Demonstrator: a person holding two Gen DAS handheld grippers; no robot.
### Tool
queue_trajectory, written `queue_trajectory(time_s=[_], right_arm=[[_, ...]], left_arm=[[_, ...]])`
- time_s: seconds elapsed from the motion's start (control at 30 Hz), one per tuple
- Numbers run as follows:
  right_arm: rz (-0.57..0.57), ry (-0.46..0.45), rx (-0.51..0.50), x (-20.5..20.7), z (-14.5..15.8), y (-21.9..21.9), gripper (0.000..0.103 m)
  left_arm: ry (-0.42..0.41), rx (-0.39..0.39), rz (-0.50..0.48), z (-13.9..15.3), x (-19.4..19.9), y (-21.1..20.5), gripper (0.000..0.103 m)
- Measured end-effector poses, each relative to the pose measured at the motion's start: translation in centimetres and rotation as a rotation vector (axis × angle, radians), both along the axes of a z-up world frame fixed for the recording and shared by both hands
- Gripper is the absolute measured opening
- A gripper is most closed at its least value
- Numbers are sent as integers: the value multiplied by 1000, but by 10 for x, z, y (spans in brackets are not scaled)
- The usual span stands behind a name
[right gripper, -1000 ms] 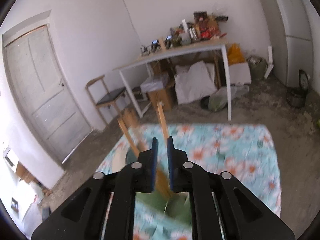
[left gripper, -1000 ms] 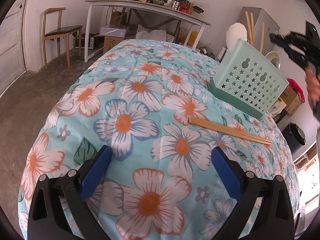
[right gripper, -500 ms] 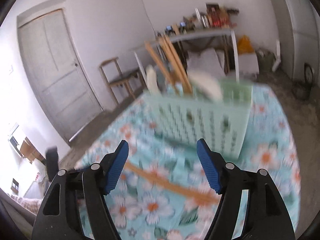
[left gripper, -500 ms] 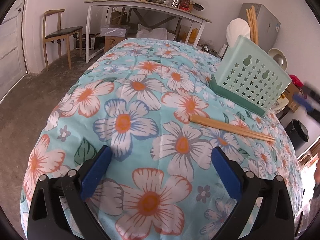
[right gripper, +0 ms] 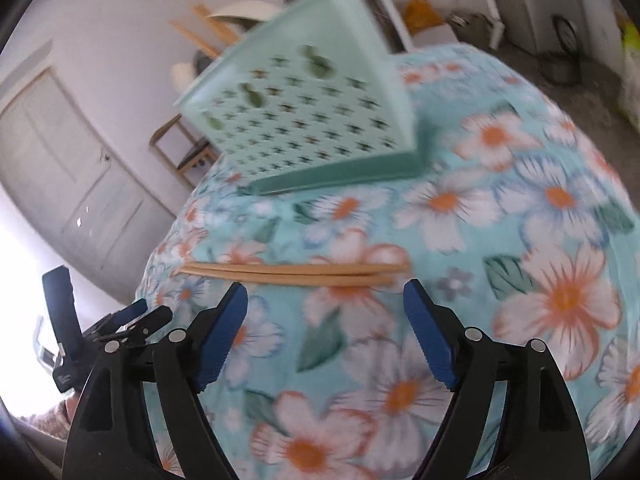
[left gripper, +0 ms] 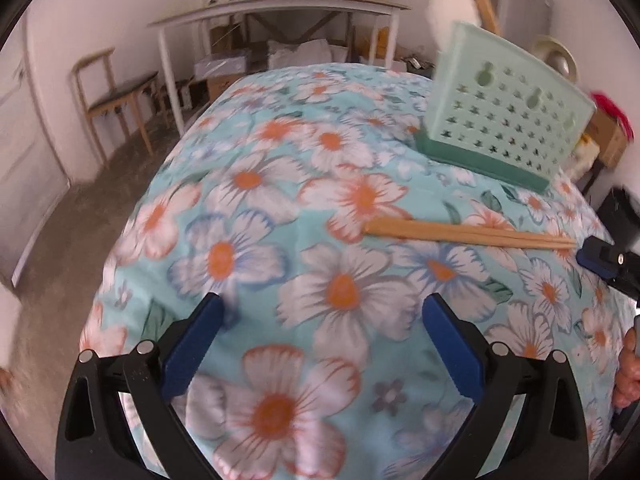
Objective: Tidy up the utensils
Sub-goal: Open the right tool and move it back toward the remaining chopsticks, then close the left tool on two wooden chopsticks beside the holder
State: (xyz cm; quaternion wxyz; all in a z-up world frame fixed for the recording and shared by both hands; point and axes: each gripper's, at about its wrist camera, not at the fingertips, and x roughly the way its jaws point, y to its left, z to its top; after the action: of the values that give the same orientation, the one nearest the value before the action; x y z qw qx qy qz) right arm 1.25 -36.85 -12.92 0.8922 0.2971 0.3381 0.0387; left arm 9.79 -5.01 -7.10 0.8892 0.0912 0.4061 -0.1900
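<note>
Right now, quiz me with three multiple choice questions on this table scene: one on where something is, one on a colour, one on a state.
1. The loose chopsticks lie:
A. on the floral cloth
B. inside the holder
C. on the floor

2. The utensil holder is:
A. red
B. mint green
C. black

3. The right tongs are:
A. shut on chopsticks
B. shut on nothing
C. open, empty

Answers: 1 A, they rest flat on the cloth before the holder; 2 B, its perforated wall is pale green; 3 C, only cloth shows between the wide pads.

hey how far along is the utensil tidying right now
Done: some chopsticks and a white utensil already stand in the green holder. In hand: nothing; the right gripper, jaws just opened and empty, faces the chopstick pair on the floral cloth. Left: that pair. The left gripper is open.
</note>
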Motion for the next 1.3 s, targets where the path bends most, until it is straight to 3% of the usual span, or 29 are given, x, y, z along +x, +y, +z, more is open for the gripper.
queue_trajectory(time_s=[0.17,0.4,0.57,0.63,0.8,0.87,1.3], right_arm=[[5,-68,105,-8,-2,-15,78],[7,-132,180,-18,0,-27,80],[7,-156,213,-20,0,-32,80],[7,-159,216,-21,0,-33,80],[5,-163,222,-20,0,-33,80],[5,-161,220,-20,0,-32,80],[2,-166,226,-19,-1,-31,80]], left_arm=[[-94,97,-158,6,-16,-40,96],[-194,281,-327,-1,-22,-89,74],[-315,424,-437,-8,-24,-115,74],[-327,436,-455,-9,-23,-120,70],[-312,428,-481,-10,-28,-127,44],[-317,430,-493,-12,-33,-129,39],[-324,460,-495,-13,-35,-145,42]])
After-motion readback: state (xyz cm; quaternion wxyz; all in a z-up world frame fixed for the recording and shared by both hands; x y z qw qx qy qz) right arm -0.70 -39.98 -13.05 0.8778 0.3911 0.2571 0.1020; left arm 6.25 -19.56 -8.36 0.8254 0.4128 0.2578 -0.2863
